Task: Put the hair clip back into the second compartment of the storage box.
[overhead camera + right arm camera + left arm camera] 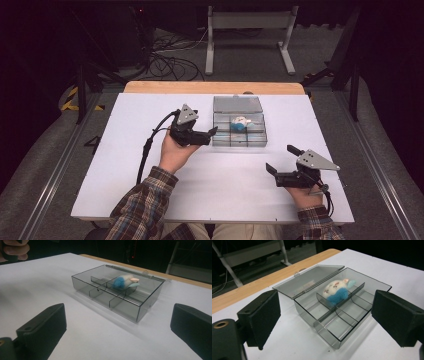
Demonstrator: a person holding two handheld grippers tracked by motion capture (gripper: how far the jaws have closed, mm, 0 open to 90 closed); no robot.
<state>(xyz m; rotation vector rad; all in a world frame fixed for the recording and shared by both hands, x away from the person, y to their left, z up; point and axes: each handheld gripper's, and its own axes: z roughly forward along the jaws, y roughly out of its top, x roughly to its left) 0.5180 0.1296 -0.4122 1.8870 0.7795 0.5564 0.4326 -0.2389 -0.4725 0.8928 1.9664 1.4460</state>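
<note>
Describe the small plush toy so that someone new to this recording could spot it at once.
On the white table, look near the far edge for the smoky clear plastic box with its lid folded open behind it. Inside its divided compartments lies the plush toy, in a rear section. It is the box's only content: soft, white-faced with a blue body, against hard grey plastic.

Bare table [150, 200] lies open all around my tongs, with only the open divided box [222, 141] and its far-lying lid [237, 104] blocking the middle.

open smoky box [239, 129] (lid flat) holding plush toy [239, 123].
</note>
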